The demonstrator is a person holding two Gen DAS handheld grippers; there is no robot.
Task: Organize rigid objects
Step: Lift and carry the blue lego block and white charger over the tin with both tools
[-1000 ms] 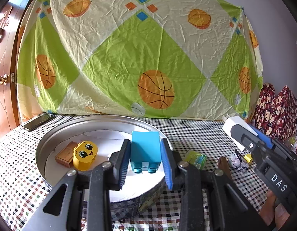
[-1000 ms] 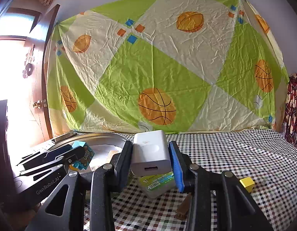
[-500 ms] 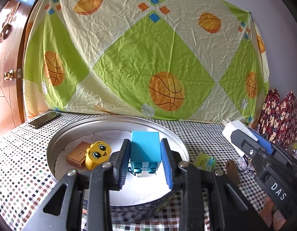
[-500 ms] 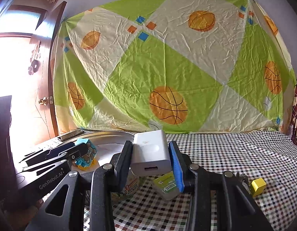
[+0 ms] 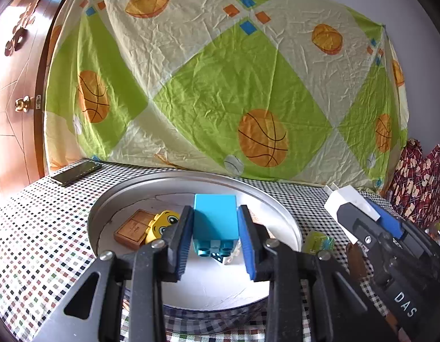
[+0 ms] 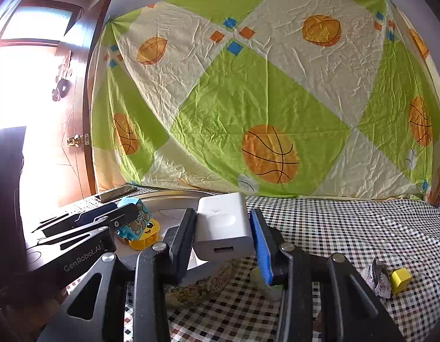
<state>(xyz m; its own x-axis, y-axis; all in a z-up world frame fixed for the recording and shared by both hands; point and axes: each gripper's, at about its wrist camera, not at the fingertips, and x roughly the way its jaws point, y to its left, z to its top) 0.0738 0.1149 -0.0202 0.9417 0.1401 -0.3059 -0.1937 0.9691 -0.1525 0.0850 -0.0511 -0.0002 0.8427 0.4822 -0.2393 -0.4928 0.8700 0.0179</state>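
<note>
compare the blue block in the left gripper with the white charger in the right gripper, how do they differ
The blue block is bright blue with round toy studs on its near end; the white charger is plain white with a port slot there. The block hangs over the round tin; the charger is at the tin's edge. Both are boxy, rigid and clamped: left gripper, right gripper.

Toy head (image 5: 162,223) in tin (image 5: 288,222) — wooden tile (image 5: 131,228) alongside
</note>
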